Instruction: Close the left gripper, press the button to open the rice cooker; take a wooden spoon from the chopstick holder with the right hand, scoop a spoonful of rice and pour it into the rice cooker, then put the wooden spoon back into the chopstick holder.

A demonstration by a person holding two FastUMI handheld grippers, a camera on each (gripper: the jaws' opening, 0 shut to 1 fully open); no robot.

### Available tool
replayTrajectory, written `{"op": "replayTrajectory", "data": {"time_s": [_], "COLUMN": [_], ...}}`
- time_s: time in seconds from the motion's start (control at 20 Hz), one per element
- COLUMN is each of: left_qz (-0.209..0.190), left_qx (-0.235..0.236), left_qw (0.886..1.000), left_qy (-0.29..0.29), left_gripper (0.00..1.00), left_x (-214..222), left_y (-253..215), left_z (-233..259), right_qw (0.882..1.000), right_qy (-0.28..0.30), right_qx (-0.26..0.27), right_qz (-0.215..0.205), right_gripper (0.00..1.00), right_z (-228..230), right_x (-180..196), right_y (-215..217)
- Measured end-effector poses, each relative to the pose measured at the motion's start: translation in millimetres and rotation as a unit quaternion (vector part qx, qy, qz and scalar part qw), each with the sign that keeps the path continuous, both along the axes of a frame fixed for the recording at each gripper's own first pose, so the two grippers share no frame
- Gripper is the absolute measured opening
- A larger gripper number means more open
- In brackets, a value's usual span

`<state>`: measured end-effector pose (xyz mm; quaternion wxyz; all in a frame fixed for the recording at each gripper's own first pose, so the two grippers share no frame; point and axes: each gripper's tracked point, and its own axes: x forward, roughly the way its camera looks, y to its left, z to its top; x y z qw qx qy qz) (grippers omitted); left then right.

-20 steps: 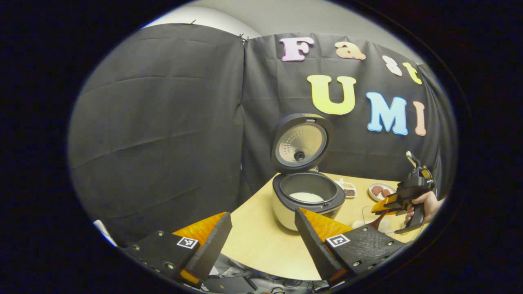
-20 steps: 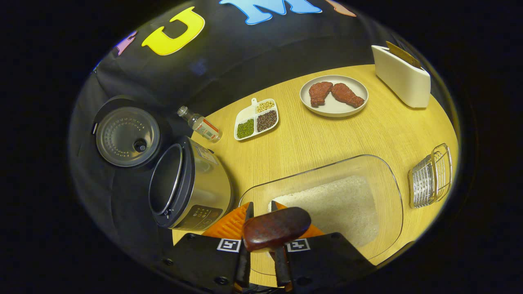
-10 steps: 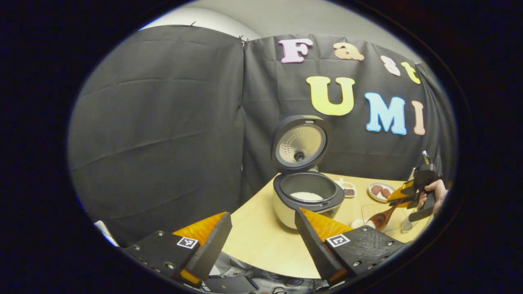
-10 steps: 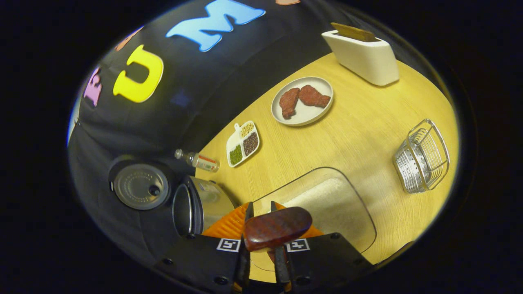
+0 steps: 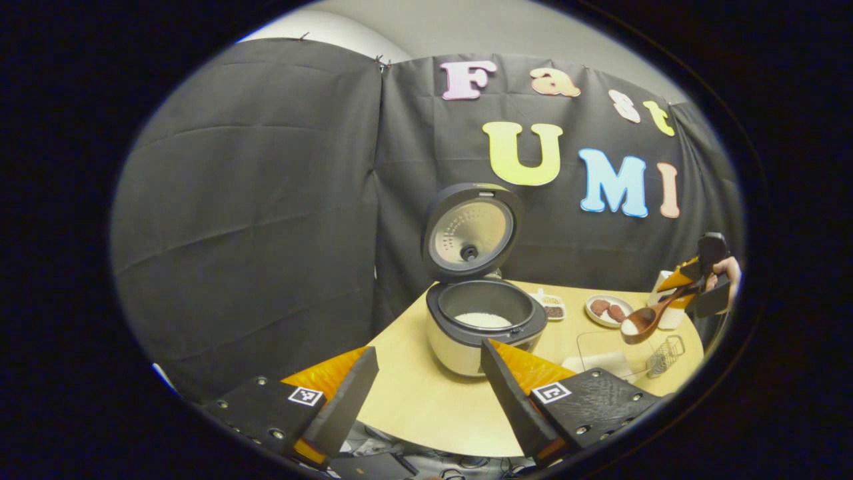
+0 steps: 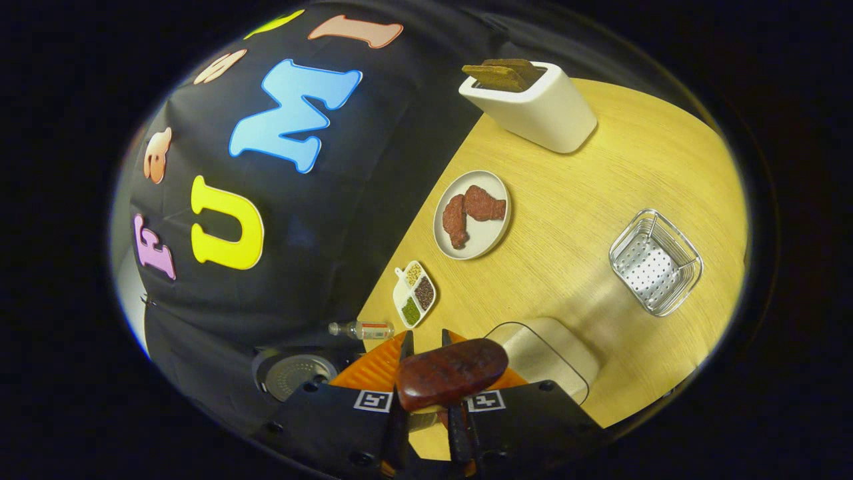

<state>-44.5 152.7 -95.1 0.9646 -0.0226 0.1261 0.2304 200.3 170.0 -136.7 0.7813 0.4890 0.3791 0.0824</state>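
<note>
Raised wooden spoon [image 5: 645,321], rice cooker [image 6: 293,371] half-hidden

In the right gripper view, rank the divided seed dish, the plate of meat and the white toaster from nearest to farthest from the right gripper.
From the right gripper, which holds the wooden spoon:
1. Divided seed dish, just above the fingers.
2. Plate of meat, farther up the table.
3. White toaster, at the far edge.
</note>
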Motion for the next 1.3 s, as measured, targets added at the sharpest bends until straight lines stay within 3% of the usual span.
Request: {"op": "replayTrajectory", "data": {"time_s": [0.3,0.5,0.55,0.6,0.7,0.75,0.85,1.05,1.15,1.3], "left_qz": [0.006,0.022,0.027,0.032,0.045,0.052,0.065,0.082,0.087,0.097], "left_qx": [-0.003,-0.013,-0.015,-0.016,-0.021,-0.024,-0.032,-0.036,-0.037,-0.041], "left_qw": [1.0,1.0,1.0,0.999,0.999,0.998,0.997,0.996,0.995,0.994], "left_qy": [-0.001,0.004,0.005,0.005,0.008,0.009,0.008,0.019,0.025,0.032], "left_gripper": [0.99,0.97,0.97,0.99,0.99,0.99,0.98,0.98,0.98,0.99], "left_x": [-4,-12,-15,-17,-23,-27,-32,-39,-41,-44], "left_y": [8,20,24,29,38,43,53,72,82,95], "left_z": [-3,-11,-13,-14,-19,-21,-24,-36,-41,-45], "right_qw": [0.998,0.996,0.995,0.994,0.992,0.991,0.988,0.98,0.973,0.961], "right_qy": [-0.01,-0.03,-0.034,-0.037,-0.045,-0.05,-0.062,-0.106,-0.127,-0.157], "right_qx": [0.058,0.062,0.064,0.065,0.064,0.064,0.054,-0.001,-0.019,-0.062], "right_qz": [0.027,0.061,0.072,0.082,0.102,0.111,0.133,0.166,0.19,0.22], "right_gripper": [0.23,0.26,0.22,0.26,0.22,0.26,0.22,0.26,0.22,0.26], "right_z": [42,66,71,76,86,90,95,101,104,101], "right_x": [9,13,14,13,14,16,19,22,16,10], "right_y": [44,90,102,117,144,157,187,236,265,299]}}
